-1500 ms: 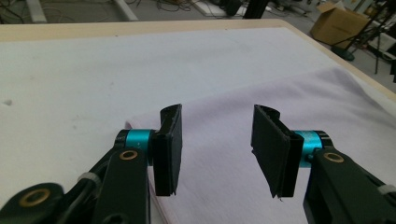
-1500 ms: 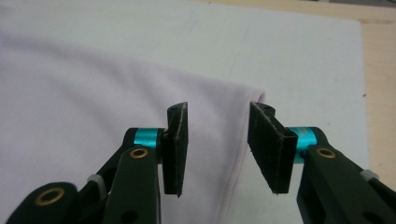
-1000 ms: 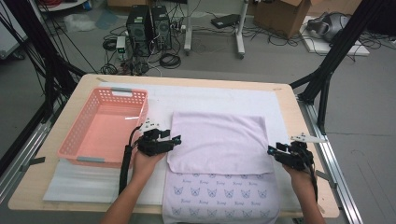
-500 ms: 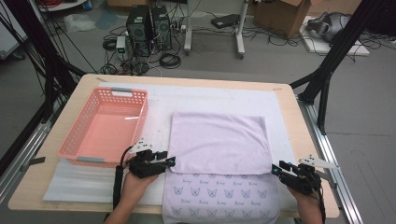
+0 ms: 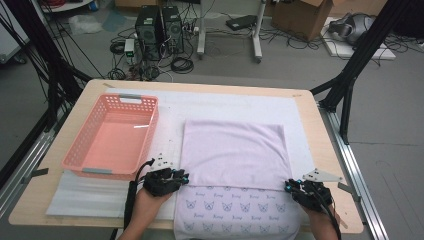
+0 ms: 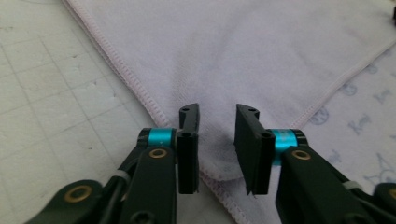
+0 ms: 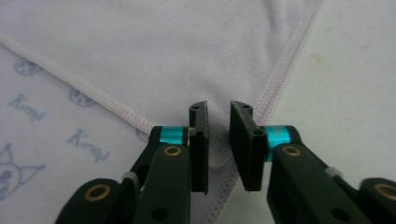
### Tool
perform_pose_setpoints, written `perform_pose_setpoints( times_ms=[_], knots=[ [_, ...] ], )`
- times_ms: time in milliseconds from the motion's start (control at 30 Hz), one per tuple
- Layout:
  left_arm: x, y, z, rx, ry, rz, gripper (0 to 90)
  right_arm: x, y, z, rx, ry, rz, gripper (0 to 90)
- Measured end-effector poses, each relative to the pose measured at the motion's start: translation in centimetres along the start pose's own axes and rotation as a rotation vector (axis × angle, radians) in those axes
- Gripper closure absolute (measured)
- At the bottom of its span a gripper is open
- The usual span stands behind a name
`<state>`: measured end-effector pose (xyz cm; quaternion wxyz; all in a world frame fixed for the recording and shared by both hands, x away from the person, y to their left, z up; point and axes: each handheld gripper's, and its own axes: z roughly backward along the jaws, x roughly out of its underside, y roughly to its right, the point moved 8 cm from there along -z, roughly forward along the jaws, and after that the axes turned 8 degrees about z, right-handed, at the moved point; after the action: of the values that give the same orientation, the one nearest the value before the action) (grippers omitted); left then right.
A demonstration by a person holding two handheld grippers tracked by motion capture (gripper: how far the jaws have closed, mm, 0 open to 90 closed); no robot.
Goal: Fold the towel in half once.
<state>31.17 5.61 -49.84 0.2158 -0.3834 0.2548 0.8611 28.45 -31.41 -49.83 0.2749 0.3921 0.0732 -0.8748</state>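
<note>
A pale lilac cloth towel with stitched hems lies flat on the table, folded over itself, its printed blue butterfly-patterned layer showing along the near edge.

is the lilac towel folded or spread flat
Folded: the lilac printed towel has its plain back turned over, hiding part of the printed face, with the fold edge crossing it.

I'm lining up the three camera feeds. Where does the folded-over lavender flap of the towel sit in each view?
High view: the lavender flap lies centre-right on the table, right of the pink basket.
Left gripper view: the flap fills the upper middle, its corner between the left tongs.
Right gripper view: the flap spans the top, its corner at the right tongs.
Shared landmark: the flap's stitched hem over the butterfly print.
</note>
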Motion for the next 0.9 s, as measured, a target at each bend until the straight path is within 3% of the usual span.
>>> perform_pose_setpoints(
  times_ms=[167,267,433,900],
  knots=[
    [0.1,0.1,0.0,-0.020,-0.001,-0.023,87.0,0.0,-0.1,-0.1,0.016,-0.010,0.031,87.4],
    [0.0,0.1,0.2,-0.027,0.004,-0.034,88.3,0.0,-0.1,0.1,0.010,-0.001,0.016,88.1],
    [-0.5,0.2,1.1,0.019,0.052,0.009,88.3,0.0,0.1,0.8,-0.013,0.030,-0.001,88.2],
    [0.1,1.7,3.5,0.094,0.107,0.046,88.4,0.5,-1.0,3.1,-0.027,0.066,-0.007,88.2]
  ],
)
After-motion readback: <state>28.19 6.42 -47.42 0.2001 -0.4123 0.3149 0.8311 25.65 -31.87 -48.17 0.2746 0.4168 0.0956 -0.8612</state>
